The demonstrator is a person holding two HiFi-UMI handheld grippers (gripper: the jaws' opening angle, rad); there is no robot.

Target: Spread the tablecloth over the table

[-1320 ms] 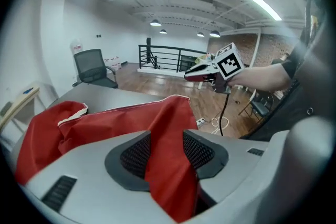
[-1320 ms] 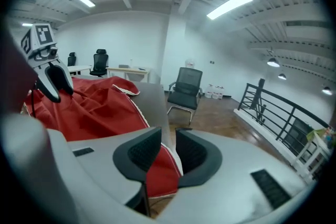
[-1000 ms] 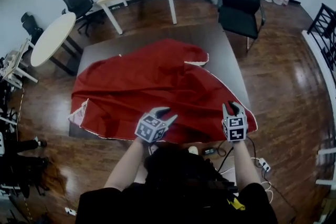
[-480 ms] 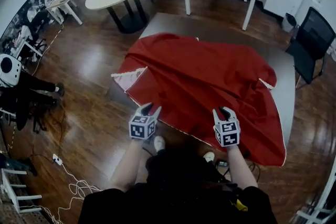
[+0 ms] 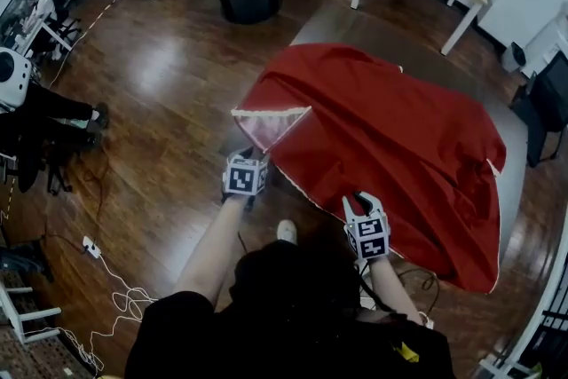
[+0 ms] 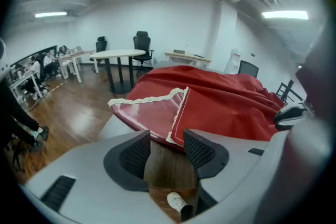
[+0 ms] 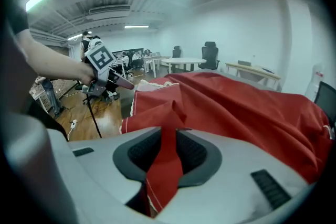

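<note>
**Visitor:** Where did the tablecloth (image 5: 390, 129) lie?

**Onlooker:** Rumpled on the table (image 5: 382, 40), a corner (image 5: 271, 124) flipped back. The right gripper (image 7: 169, 152) pinched its hem; the left gripper (image 6: 167, 140), jaws just opening, held nothing. A one-sided tug could've dragged it off

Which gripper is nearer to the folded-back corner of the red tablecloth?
Left. The left gripper sits just before the folded-back corner, its jaws just opened wider, nothing between them. The right gripper is well to its right, shut on the tablecloth.
</note>
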